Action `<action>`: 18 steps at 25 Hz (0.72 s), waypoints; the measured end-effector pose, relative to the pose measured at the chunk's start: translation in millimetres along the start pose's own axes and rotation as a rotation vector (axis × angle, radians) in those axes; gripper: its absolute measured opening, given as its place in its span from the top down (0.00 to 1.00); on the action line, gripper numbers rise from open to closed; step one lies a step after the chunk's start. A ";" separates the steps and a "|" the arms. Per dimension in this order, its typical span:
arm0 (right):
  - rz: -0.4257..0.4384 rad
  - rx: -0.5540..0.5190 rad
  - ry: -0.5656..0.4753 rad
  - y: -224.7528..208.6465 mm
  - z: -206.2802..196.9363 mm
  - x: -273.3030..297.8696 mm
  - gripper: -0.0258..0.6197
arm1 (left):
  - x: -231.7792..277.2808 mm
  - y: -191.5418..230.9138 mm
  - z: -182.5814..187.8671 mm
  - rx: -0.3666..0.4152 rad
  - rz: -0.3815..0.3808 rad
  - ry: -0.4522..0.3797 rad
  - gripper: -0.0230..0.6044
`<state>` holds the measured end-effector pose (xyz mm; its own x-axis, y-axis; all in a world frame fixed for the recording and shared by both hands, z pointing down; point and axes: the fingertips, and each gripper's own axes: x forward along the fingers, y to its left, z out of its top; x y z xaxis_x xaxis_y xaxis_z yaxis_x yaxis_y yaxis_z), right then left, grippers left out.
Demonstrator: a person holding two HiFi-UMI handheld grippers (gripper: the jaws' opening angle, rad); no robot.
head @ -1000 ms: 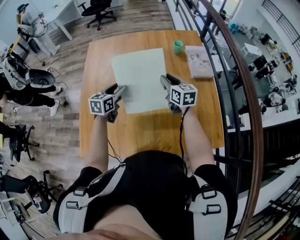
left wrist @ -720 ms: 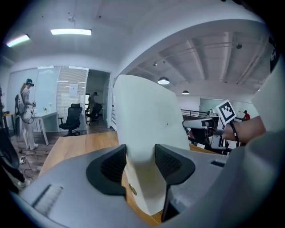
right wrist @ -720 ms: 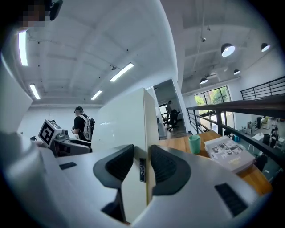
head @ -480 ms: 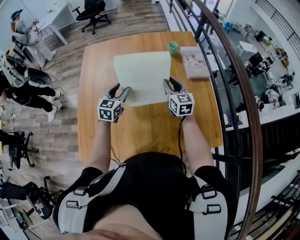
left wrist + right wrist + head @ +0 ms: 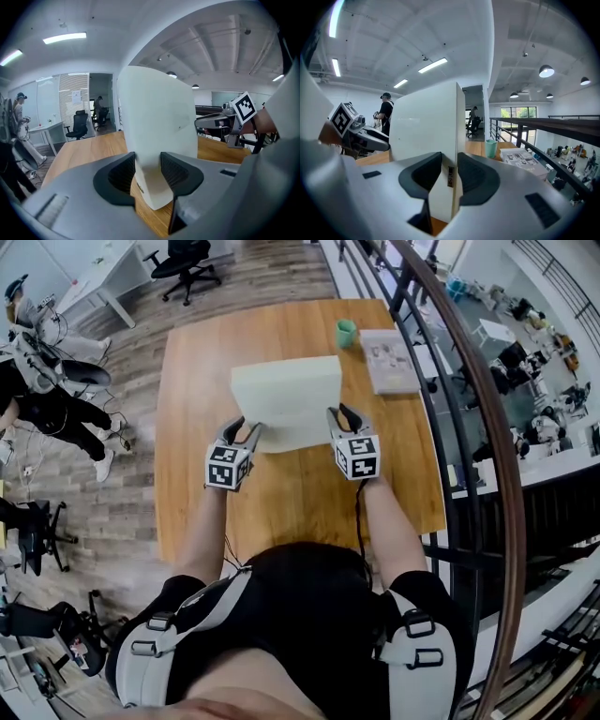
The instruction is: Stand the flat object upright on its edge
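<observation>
**Pale flat board** (image 5: 286,399): centre of the head view, over the wooden table (image 5: 192,381). It is raised to near upright, with one broad face toward the person. Whether its bottom edge rests on the wood cannot be told. A small dark label sits on its narrow side edge, seen in the right gripper view.

**Left gripper** (image 5: 242,429): at the board's lower left corner. Its jaws have just been closing, and the ribbed pads press on both faces of the board between them.

**Right gripper** (image 5: 339,414): at the board's lower right side. Its jaws have likewise just been closing and are clamped across the board's thickness, with the thin edge facing its camera.

**Marker cubes**: one on each gripper, left (image 5: 228,468) and right (image 5: 357,456), just below the board in the frame.

**Teal cup** (image 5: 346,334): upper centre, beyond the board near the table's far edge, standing apart from the board.

**Printed booklet** (image 5: 390,362): lying flat just right of the cup.

**Dark railing** (image 5: 487,427): curves down the right side of the frame, beside the table.

**Office chair** (image 5: 183,254): top left, on the wood-plank floor
</observation>
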<state>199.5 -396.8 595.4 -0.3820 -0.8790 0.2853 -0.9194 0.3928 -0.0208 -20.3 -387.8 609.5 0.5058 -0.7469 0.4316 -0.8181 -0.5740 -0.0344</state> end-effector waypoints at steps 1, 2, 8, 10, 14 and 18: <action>-0.002 -0.005 -0.007 1.3 -1.1 -1.6 0.78 | -0.8 -0.8 -2.2 -0.004 0.003 -0.004 0.69; -0.004 -0.007 -0.013 2.2 -1.6 -3.4 0.78 | -2.1 -1.8 -3.0 -0.007 0.006 -0.010 0.69; -0.014 -0.011 -0.028 6.9 -4.0 -16.3 0.78 | -11.3 -9.1 -6.6 0.004 0.009 -0.016 0.69; -0.017 0.000 -0.027 7.9 -7.0 -19.6 0.78 | -12.8 -11.3 -7.9 0.003 0.008 -0.017 0.69; -0.017 0.022 -0.025 9.0 -12.0 -25.3 0.78 | -15.9 -15.2 -11.8 -0.014 0.006 0.001 0.69; -0.030 0.053 -0.012 10.1 -11.7 -27.3 0.78 | -18.3 -15.9 -11.9 -0.039 0.009 0.007 0.69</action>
<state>201.7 -365.8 598.6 -0.3550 -0.8934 0.2752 -0.9340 0.3516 -0.0634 -19.8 -361.0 612.8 0.4967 -0.7493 0.4379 -0.8326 -0.5538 -0.0033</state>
